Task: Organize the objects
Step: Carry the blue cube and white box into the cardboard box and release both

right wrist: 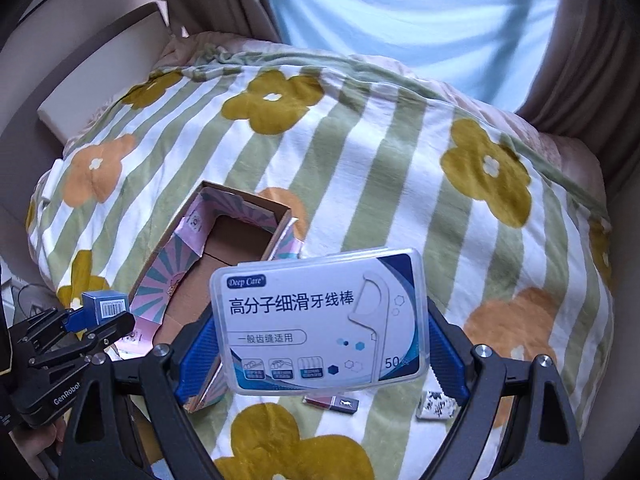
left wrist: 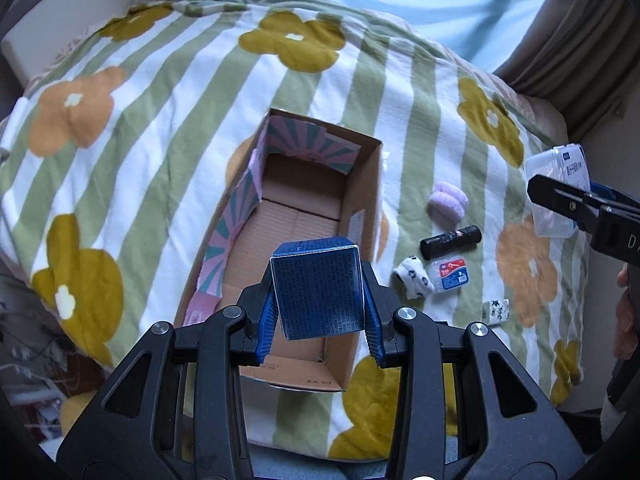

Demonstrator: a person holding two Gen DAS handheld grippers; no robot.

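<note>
- Nearest the left wrist camera, a small blue box (left wrist: 318, 292) is pinched between the blue pads of the left tool (left wrist: 320, 312), held above the near end of the cardboard box (left wrist: 362, 184).
- Nearest the right wrist camera, a clear floss pick case (right wrist: 322, 320) is pinched by its short sides in the right tool (right wrist: 322, 344), lifted off the bed and hanging over the striped flower blanket (right wrist: 400, 160).
- The cardboard box is seen open-topped on the blanket at about 12 o'clock of the left tool; its floor looks bare, and pink-and-teal printed flaps are folded inward along its left wall.
- At about 2 o'clock of the left tool, loose items are spread on the blanket to the right of the cardboard box: a lilac fluffy pad (left wrist: 448, 202), a black tube (left wrist: 450, 242), a rolled white sock (left wrist: 414, 276), a small clear case (left wrist: 452, 276) and a small patterned packet (left wrist: 496, 311).
- The blue box is judged light and stiff, with thin card walls that could dent; the grip across two opposite flat faces seems sound.
- The floss pick case is judged light, rigid and smooth, so slipping is the likely risk; the hold across its short sides is best kept level.
- Both held items are judged ready to be lowered into the cardboard box.
</note>
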